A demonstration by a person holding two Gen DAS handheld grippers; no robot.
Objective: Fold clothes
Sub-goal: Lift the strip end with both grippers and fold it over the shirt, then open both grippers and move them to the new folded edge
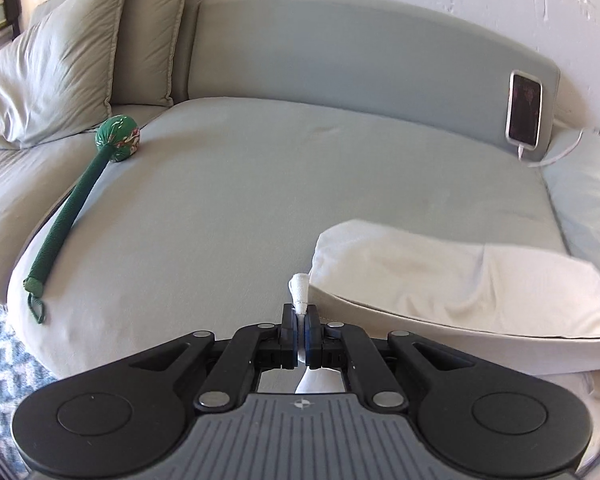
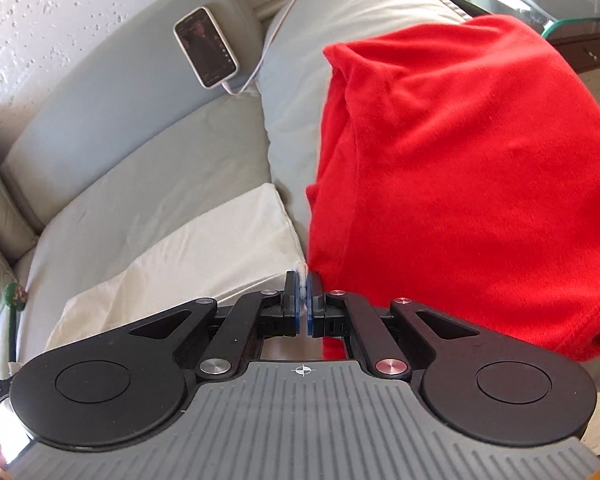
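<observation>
The white garment [image 1: 460,280] is folded into a long band and stretched between the two hands, its long axis running across the near edge of the sofa seat [image 1: 240,184], from the left gripper [image 1: 301,316] over towards the right gripper [image 2: 302,300]. It hangs taut along its front hem and sags onto the seat behind. The left gripper has its jaws closed on one corner, and a little twisted nub of white cloth pokes up between them. Over on the other side, the right gripper's jaws are closed on the opposite corner, with just a sliver of white showing in the pinch. So the cloth lies to the right of the left jaws and to the left of the right jaws, each hand holding an end, neither one nearer the middle.

My read: this is a carry or a lay-down step, and what matters is keeping that long axis parallel to the seat's front edge as the band goes down. Open grey cushion lies ahead of the left jaws.

Beside the right jaws, touching the white corner's side, a red garment [image 2: 460,168] is heaped on the right-hand cushion. Farther off, a green mallet [image 1: 80,184] lies along the seat's left edge, and a phone [image 1: 524,110] leans against the backrest with its cable trailing.
</observation>
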